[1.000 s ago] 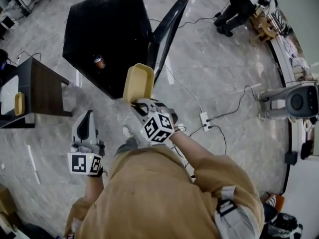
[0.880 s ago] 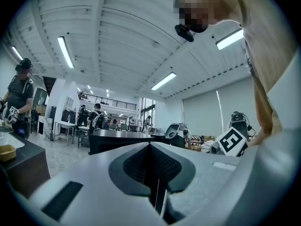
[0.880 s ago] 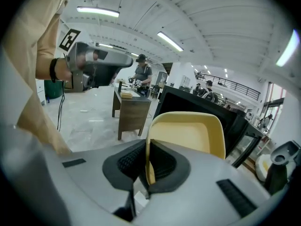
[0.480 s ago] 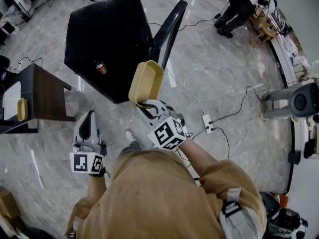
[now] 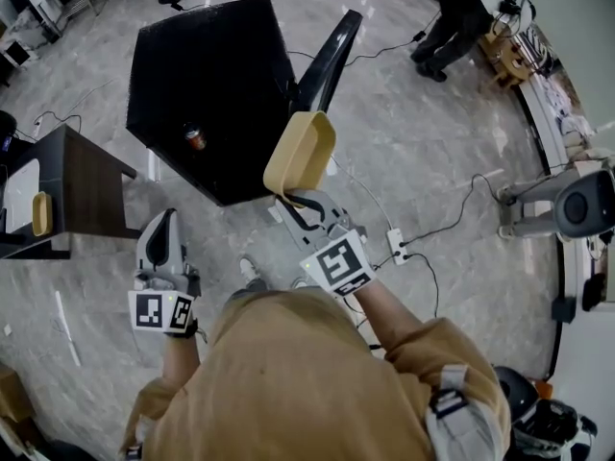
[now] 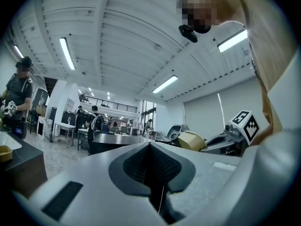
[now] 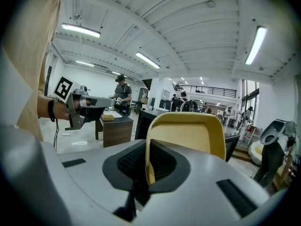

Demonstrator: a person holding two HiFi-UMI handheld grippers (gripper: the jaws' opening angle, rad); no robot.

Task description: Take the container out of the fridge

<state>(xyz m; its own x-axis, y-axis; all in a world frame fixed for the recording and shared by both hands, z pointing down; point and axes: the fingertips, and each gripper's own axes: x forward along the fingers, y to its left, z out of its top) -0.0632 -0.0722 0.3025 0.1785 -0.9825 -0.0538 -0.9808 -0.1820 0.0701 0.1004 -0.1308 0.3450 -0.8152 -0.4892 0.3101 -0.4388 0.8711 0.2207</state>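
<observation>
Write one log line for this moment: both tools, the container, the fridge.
right tool: shut on container rim | container: in the air, outside fridge | left tool: shut, empty | fridge door: open

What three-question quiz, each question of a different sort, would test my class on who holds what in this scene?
1. Multiple choice: which gripper holds the container? A left, B right, C neither.
2. True or false: the left gripper is shut and holds nothing.
3. Fill in: on top of the fridge stands a ____.

Key
1. B: the right gripper is clamped on the container's rim.
2. True: its jaws meet with nothing between them.
3. can.
</observation>
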